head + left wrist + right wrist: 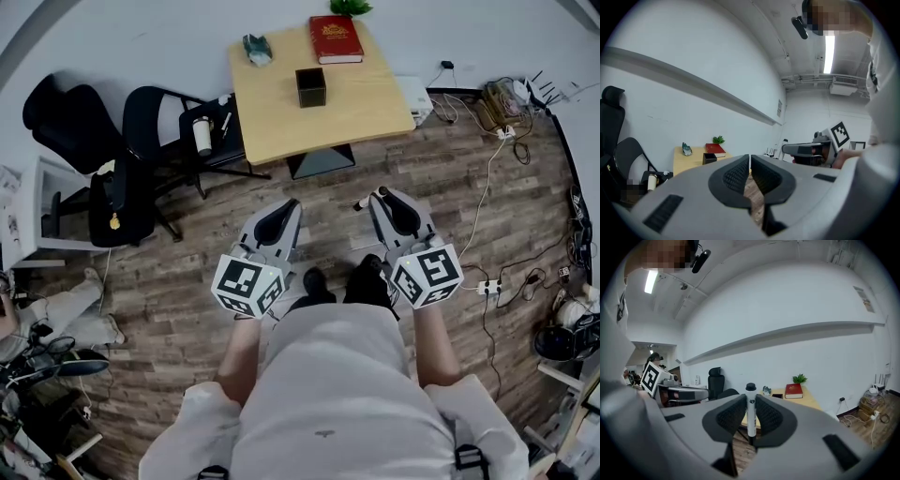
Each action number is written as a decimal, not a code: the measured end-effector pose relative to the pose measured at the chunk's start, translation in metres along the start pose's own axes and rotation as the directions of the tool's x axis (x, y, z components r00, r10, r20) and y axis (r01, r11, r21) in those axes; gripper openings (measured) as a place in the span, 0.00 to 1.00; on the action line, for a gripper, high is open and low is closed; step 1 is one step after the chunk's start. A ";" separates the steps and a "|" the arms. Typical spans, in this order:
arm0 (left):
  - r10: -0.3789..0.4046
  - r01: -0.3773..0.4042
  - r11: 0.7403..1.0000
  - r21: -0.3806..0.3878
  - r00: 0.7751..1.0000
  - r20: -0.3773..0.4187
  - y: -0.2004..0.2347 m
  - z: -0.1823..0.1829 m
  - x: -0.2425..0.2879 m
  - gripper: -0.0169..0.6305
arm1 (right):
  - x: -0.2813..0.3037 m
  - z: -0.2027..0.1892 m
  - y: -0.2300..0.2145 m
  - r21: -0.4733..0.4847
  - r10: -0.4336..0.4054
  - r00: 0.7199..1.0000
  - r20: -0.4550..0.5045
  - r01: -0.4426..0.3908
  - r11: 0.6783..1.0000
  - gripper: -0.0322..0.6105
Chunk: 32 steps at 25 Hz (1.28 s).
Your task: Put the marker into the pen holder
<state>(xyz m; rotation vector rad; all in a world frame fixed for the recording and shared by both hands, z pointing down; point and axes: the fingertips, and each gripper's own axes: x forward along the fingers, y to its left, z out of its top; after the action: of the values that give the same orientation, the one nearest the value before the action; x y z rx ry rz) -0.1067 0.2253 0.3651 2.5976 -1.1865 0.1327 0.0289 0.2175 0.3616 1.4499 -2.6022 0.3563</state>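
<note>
The black square pen holder (310, 86) stands on the light wooden table (366, 108), far ahead of both grippers. My right gripper (375, 199) is shut on a white marker with a black cap (750, 413), which stands upright between the pads; its tip pokes out (363, 202) in the head view. My left gripper (289, 208) is shut with nothing between its jaws (750, 161). Both are held side by side over the wooden floor, in front of the person's body. From the gripper views the holder (709, 159) (777, 396) looks small and distant.
A red book (336, 39), a small teal object (257, 49) and a green plant (351, 7) sit at the table's back. Black office chairs (155, 141) stand left of the table. Cables and a power strip (489, 286) lie on the floor at right.
</note>
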 end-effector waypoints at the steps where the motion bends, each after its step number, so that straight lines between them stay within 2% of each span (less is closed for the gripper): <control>1: -0.002 0.002 1.000 -0.001 1.000 -0.003 0.000 -0.001 0.000 0.05 | 0.000 -0.001 0.001 0.001 -0.002 1.000 -0.002 0.002 1.000 0.16; 12: -0.021 0.021 1.000 -0.017 0.999 -0.045 -0.002 -0.011 0.022 0.05 | 0.012 -0.008 -0.014 0.026 0.007 1.000 -0.025 -0.006 1.000 0.16; 22: 0.032 -0.033 0.999 -0.020 0.998 -0.053 0.022 0.003 0.064 0.05 | 0.054 0.006 -0.047 0.025 0.073 0.997 -0.039 -0.072 0.997 0.16; 32: 0.095 -0.097 0.995 -0.032 0.994 -0.051 0.049 0.025 0.125 0.05 | 0.111 0.029 -0.098 0.014 0.148 0.988 -0.049 -0.148 0.989 0.16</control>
<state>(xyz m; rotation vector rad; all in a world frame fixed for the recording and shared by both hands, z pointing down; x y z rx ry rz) -0.0616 0.0965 0.3766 2.4934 -1.2846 0.1932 0.0534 0.0691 0.3733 1.2369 -2.6782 0.4186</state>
